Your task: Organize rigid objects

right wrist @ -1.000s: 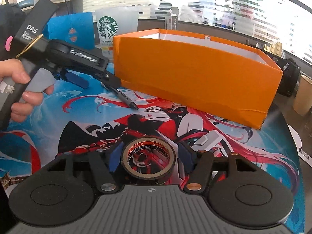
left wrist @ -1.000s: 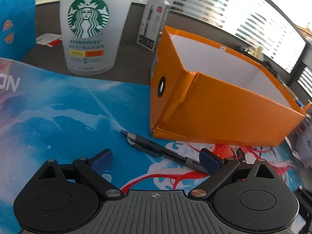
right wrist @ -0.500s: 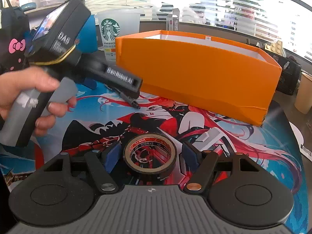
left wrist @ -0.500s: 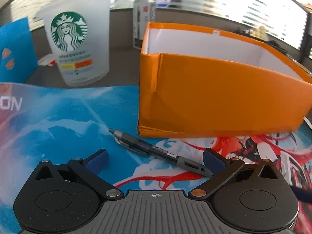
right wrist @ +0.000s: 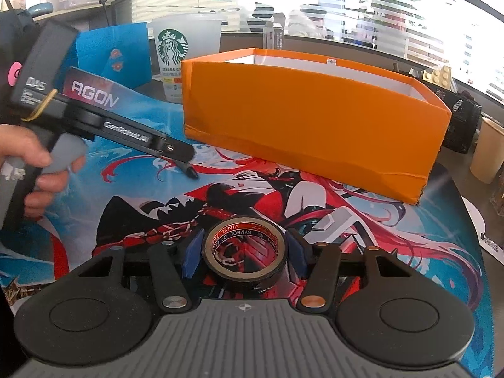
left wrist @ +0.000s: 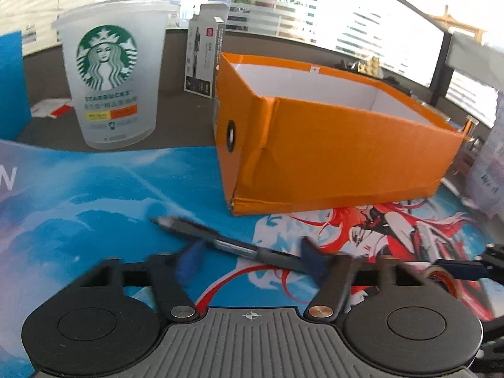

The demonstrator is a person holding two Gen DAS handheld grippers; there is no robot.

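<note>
In the right wrist view, at far left, a hand (right wrist: 34,170) grips the handle of the left tool (right wrist: 176,154), whose tip reaches down to the pen (right wrist: 189,171) on the printed mat (right wrist: 409,252); whether it pinches the pen cannot be told from here; the left wrist view settles it, showing the left tool (left wrist: 252,256) with its blue pads spread and the pen (left wrist: 220,242) lying aslant between them on the mat (left wrist: 78,204), its tip pointing left, blurred; the right pad seems to touch the pen's rear end.

Only the right wrist view shows the roll of black tape (right wrist: 244,253) lying flat on the mat, set between the pads of the right tool (right wrist: 244,253); the pads stand just beside the roll, and whether they press it cannot be told; the left wrist view catches only a sliver of that roll at its right edge.

Behind, on the dark worktop (left wrist: 182,119), stands a frosted Starbucks cup (left wrist: 110,72), contents not discernible; right of it a small upright carton (left wrist: 204,60); then the orange box (left wrist: 330,145), open-topped with a white lining, nothing showing in the visible part of its inside; its floor is hidden in both views.
</note>
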